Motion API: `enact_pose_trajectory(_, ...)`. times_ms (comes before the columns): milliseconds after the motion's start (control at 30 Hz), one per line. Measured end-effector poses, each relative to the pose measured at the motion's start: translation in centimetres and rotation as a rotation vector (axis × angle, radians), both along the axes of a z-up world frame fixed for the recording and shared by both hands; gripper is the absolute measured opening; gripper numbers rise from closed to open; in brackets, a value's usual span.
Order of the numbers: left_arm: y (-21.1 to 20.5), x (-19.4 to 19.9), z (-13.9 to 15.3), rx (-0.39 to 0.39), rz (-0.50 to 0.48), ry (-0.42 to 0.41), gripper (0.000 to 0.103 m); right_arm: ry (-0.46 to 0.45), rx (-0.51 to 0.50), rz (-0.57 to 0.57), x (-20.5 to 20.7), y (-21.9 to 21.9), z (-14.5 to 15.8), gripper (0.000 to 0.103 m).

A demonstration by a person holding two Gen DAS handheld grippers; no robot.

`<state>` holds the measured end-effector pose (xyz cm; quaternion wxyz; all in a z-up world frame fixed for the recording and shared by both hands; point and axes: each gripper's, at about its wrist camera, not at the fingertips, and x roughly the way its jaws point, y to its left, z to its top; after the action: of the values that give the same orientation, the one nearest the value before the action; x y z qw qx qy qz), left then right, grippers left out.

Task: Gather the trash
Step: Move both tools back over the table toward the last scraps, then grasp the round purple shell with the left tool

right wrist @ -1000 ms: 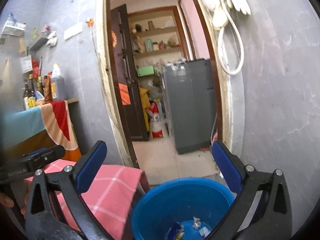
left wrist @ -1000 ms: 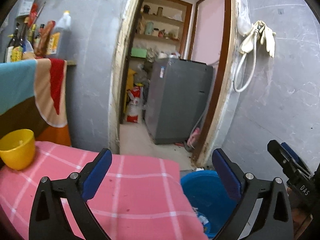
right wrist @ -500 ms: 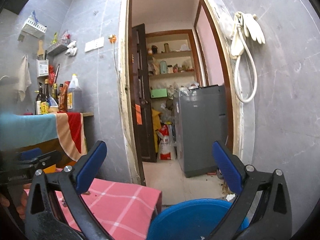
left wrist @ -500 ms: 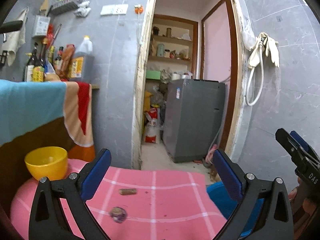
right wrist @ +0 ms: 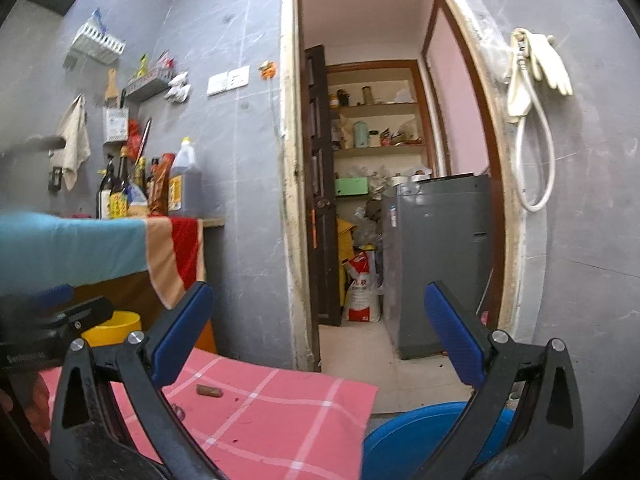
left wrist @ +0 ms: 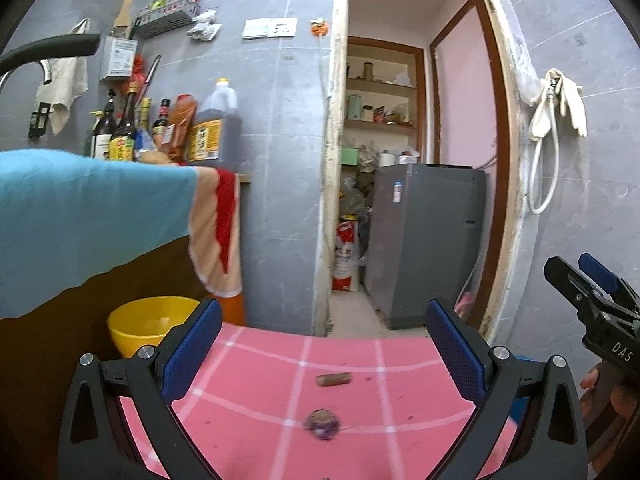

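Two scraps of trash lie on the pink checked tablecloth [left wrist: 248, 392]: a small brown cylinder [left wrist: 333, 379] and a crumpled purple wrapper [left wrist: 322, 429]. The cylinder also shows in the right wrist view [right wrist: 209, 390]. My left gripper [left wrist: 322, 344] is open and empty, above the table with both scraps between and below its fingers. My right gripper [right wrist: 318, 332] is open and empty, above the table's right end and the blue trash bucket [right wrist: 404, 440]. The right gripper shows at the right edge of the left wrist view [left wrist: 592, 292].
A yellow bowl [left wrist: 148, 326] stands at the table's far left. A counter draped with a blue and red cloth [left wrist: 100, 208] carries several bottles [left wrist: 160, 128]. An open doorway [right wrist: 384, 208] leads to a storeroom with a grey appliance [right wrist: 440, 256].
Both grippers have tilted up and drawn back from the bucket. The scraps on the table came into view and the bucket's inside dropped out of sight.
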<state>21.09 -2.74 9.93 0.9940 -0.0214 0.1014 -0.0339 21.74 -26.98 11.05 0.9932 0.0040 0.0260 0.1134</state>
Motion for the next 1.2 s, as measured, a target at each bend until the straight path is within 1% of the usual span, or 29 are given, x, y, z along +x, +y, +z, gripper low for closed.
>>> enact_pose_trajectory(133,1.6,0.1,-1.2,0.006,0.013,0.033,0.100,0.038,-0.041,0.037,1.0,1.8,-0.8,0.103)
enact_pose_trajectory(367,3.8,0.7,-3.7,-0.002,0.004,0.105,0.100,0.142,-0.093,0.090,3.2,3.9,-2.7,0.103)
enact_pose_trajectory(500,4.1,1.6,-4.9,0.013,-0.017,0.183,0.100,0.220,-0.113,0.110,4.5,4.7,-3.7,0.103)
enact_pose_trajectory(600,4.3,2.6,-5.5,0.007,-0.035,0.246,0.100,0.286,-0.138,0.122,5.6,5.0,-4.6,0.103)
enact_pose_trajectory(733,4.3,4.4,-6.8,-0.003,-0.055,0.369,0.100,0.355,-0.188,0.135,6.8,5.7,-5.6,0.103)
enact_pose_trajectory(1000,3.8,5.7,-8.5,-0.027,-0.092,0.488,0.099,0.472,-0.283,0.136,8.5,6.6,-7.6,0.103)
enact_pose_trajectory(1100,3.1,6.2,-9.2,-0.016,-0.124,0.521,0.093,0.521,-0.291,0.128,9.2,6.5,-8.2,0.103)
enact_pose_trajectory(1200,2.1,6.8,-10.0,0.014,-0.166,0.570,0.082,0.580,-0.277,0.125,10.1,6.1,-8.8,0.103)
